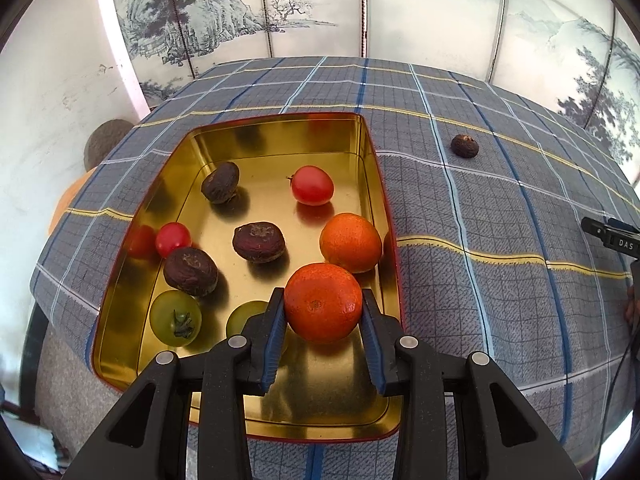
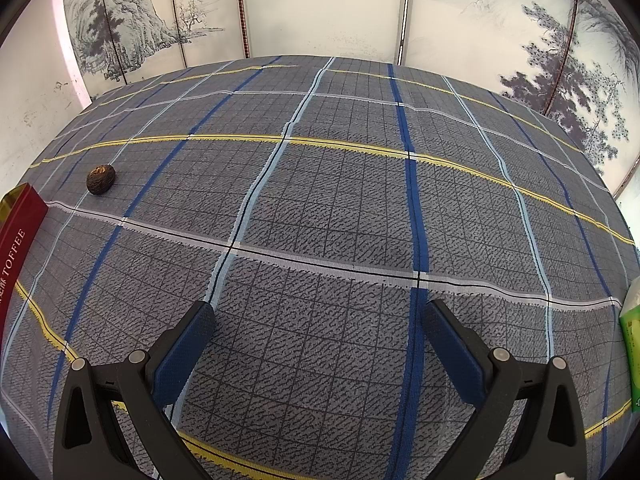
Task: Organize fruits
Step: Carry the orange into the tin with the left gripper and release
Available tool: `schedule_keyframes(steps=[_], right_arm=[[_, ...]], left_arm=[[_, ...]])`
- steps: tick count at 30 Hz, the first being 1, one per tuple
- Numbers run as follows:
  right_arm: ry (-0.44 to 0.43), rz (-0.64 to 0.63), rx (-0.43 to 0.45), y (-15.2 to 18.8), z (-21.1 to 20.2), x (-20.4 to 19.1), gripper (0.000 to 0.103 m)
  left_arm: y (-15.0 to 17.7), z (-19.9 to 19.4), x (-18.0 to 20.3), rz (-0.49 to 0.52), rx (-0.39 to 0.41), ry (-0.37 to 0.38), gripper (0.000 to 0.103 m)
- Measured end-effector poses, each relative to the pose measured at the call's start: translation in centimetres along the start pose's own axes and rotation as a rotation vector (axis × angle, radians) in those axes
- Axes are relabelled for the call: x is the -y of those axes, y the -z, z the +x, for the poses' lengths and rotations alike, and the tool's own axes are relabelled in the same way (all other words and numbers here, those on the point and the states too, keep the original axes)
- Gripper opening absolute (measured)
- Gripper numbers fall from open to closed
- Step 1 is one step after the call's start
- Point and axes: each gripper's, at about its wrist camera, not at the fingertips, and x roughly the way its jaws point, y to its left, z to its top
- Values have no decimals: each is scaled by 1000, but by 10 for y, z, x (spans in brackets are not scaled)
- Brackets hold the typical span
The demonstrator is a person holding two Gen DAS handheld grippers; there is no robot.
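A gold-lined red tin (image 1: pixel 372 160) lies on the plaid cloth. My left gripper (image 1: pixel 323 300) is shut on an orange mandarin (image 1: pixel 322 302) and holds it over the tin's near right part. In the tin lie another mandarin (image 1: pixel 350 242), two red tomatoes (image 1: pixel 312 185) (image 1: pixel 173 239), two green tomatoes (image 1: pixel 175 317), and three dark wrinkled fruits (image 1: pixel 220 182) (image 1: pixel 259 241) (image 1: pixel 190 271). One more dark wrinkled fruit (image 1: pixel 465 146) lies on the cloth right of the tin; it also shows in the right wrist view (image 2: pixel 101 179). My right gripper (image 2: pixel 318 320) is open and empty above the cloth.
The tin's red side (image 2: pixel 20 220) shows at the left edge of the right wrist view. A green packet (image 2: pixel 632 344) sits at the table's right edge. A painted folding screen (image 1: pixel 280 8) stands behind the table. The right gripper's tip (image 1: pixel 612 236) shows at the far right.
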Motion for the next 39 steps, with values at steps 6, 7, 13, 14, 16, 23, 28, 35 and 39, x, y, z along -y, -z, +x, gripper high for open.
schedule_keyframes(steps=[6, 7, 13, 14, 16, 23, 28, 35, 39], right_arm=[[0, 0, 0, 0, 0, 0, 103], [0, 0, 0, 0, 0, 0, 103], [1, 0, 0, 0, 0, 0, 103], [1, 0, 0, 0, 0, 0, 103], [1, 0, 0, 0, 0, 0, 103], [1, 1, 0, 0, 0, -1, 103], [-62, -47, 107, -4, -20, -14, 103], [-322, -200, 139, -44, -24, -78, 102], [-380, -285, 113, -58, -4, -115, 91]], left_arm=[[0, 0, 2, 20, -1, -36, 38], [1, 0, 1, 22, 0, -41, 40], [1, -8, 3, 42, 52, -92, 53], [1, -9, 4, 45, 61, -98, 55], [0, -13, 3, 50, 80, -110, 57], [-3, -19, 2, 64, 108, -130, 58], [-5, -22, -1, 67, 120, -134, 58], [-11, -24, 2, 76, 127, -120, 58], [-13, -28, 2, 64, 136, -94, 58]])
